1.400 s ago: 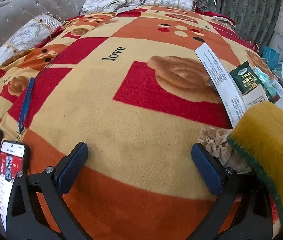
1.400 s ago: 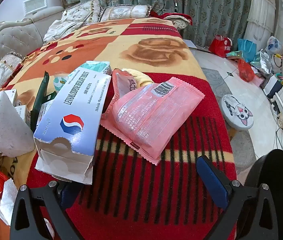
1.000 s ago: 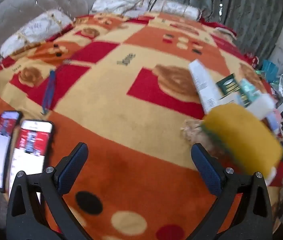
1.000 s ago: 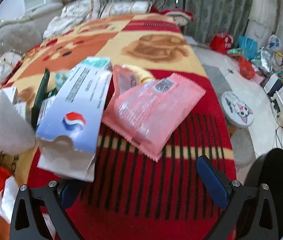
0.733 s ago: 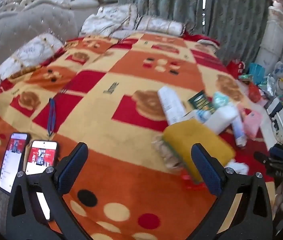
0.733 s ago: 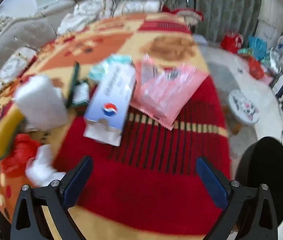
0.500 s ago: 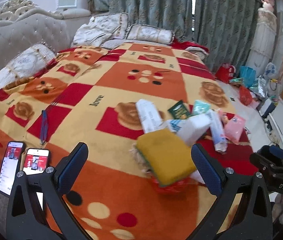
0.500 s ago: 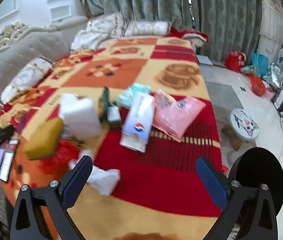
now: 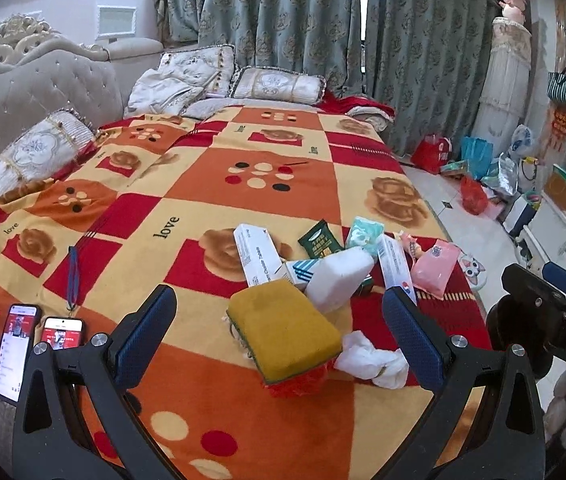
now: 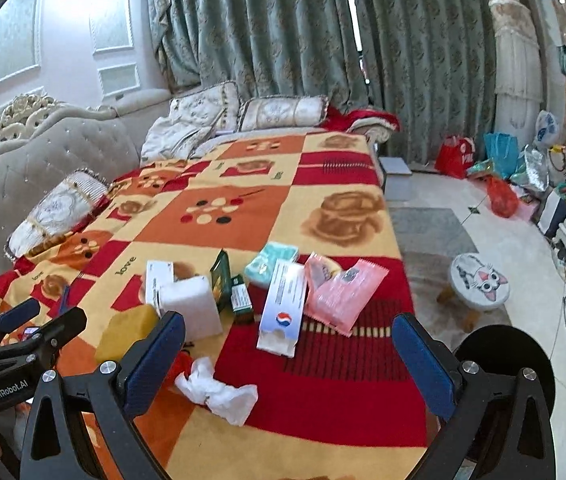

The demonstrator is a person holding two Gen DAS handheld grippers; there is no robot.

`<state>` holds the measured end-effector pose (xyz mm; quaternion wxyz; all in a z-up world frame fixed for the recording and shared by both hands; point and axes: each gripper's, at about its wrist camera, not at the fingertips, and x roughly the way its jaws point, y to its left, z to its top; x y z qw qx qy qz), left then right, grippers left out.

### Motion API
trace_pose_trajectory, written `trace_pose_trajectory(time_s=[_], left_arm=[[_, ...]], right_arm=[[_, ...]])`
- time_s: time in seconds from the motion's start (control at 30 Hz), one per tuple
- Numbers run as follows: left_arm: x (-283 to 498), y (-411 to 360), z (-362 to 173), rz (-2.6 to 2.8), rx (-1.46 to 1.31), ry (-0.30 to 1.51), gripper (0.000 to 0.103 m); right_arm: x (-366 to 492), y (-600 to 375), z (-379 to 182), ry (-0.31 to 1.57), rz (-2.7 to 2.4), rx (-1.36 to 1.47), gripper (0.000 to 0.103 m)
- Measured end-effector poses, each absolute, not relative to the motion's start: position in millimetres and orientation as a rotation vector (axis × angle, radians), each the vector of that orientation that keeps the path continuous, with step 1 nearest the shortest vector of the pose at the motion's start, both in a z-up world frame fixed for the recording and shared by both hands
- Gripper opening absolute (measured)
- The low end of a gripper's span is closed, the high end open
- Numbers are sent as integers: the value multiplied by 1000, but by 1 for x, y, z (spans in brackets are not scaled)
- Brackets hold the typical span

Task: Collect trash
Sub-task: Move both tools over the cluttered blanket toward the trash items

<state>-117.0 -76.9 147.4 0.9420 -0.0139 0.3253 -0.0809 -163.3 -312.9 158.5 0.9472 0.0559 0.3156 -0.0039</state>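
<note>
A pile of trash lies on the near right part of the patterned blanket (image 9: 203, 184). It holds a yellow sponge (image 9: 283, 328), a white foam block (image 9: 337, 278), a crumpled white tissue (image 9: 375, 360), a long white and blue box (image 10: 283, 306), a pink wrapper (image 10: 343, 294), a green sachet (image 9: 320, 240) and a teal packet (image 10: 271, 264). My left gripper (image 9: 279, 332) is open and held well above and short of the pile. My right gripper (image 10: 289, 354) is open and empty, also raised back from it.
Two phones (image 9: 17, 344) and a blue lanyard (image 9: 74, 276) lie at the blanket's left near edge. A black round bin (image 10: 503, 356) stands on the floor at right beside a cat-face stool (image 10: 479, 280). Bags (image 9: 475, 160) clutter the far floor. Pillows (image 9: 279, 84) line the headboard.
Both grippers have pulled back and up from the blanket. The trash that filled the views now sits small and farther off. Both stayed open and empty.
</note>
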Motion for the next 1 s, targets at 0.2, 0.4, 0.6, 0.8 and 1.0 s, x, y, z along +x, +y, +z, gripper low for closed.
trace_pose_trajectory(time_s=[0.2, 0.4, 0.6, 0.8, 1.0], left_arm=[[-114, -80, 153, -163, -34, 651, 102], [-113, -82, 159, -158, -29, 632, 102], [-112, -83, 163, -153, -23, 626, 102], [-111, -85, 166, -154, -17, 618, 102], [-110, -85, 165, -157, -24, 622, 102]], right_arm=[[-164, -315, 163, 626, -14, 109, 103], [-163, -316, 165, 623, -14, 100, 103], [-164, -316, 166, 616, -20, 97, 103], [-164, -318, 165, 617, -29, 92, 103], [-163, -317, 163, 630, -34, 78, 103]])
